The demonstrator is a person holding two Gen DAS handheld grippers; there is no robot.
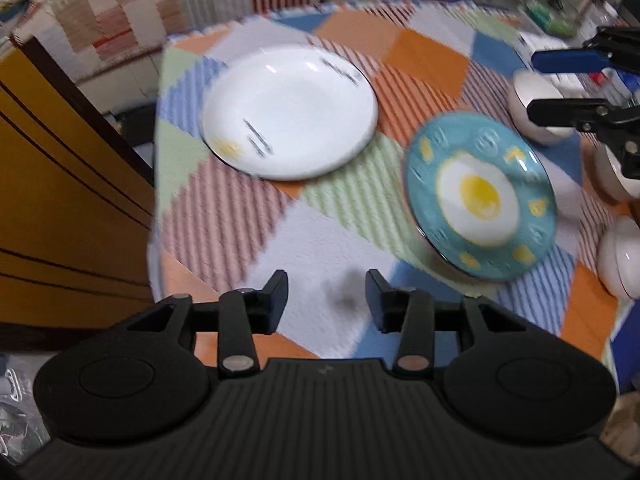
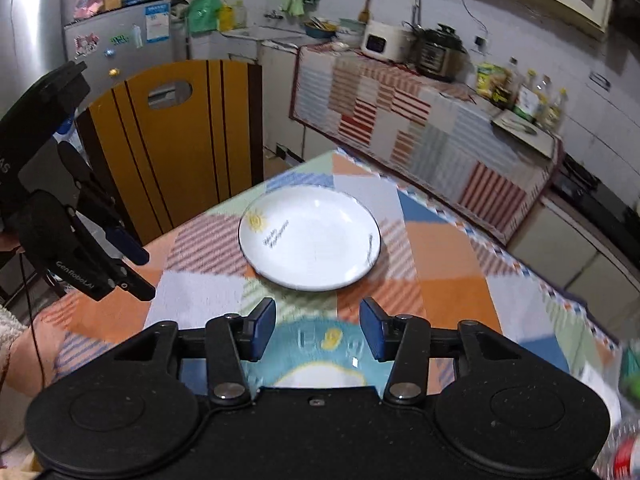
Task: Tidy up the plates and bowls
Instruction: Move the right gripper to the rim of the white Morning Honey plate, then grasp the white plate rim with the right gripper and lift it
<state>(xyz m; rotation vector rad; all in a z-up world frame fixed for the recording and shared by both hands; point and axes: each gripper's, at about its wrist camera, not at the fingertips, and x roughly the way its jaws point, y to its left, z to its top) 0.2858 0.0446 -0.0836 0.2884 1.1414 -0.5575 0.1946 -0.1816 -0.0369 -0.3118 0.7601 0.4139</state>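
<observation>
Little of the sorting looks finished. On the patchwork tablecloth (image 1: 320, 240) the white plate (image 1: 290, 112) and the teal plate with a fried-egg print (image 1: 480, 196) lie apart, side by side and not touching, neither stacked on the other; at the right edge of the left wrist view three white bowls (image 1: 618, 256) stand close to each other as separate pieces (whether any two touch is hard to tell through the blur). The left gripper (image 1: 327, 300) hangs above bare cloth near the table's front edge, its fingers spread with nothing between them. The right gripper (image 2: 318, 330) sits over the near rim of the teal plate, blue pads parted and clear of it, so the plate rests on the table unheld. Judging from this layout, what remains is most of the job: the two plates likely need to go one onto the other, and the bowls nested or grouped. Both hands are free to start on either.
</observation>
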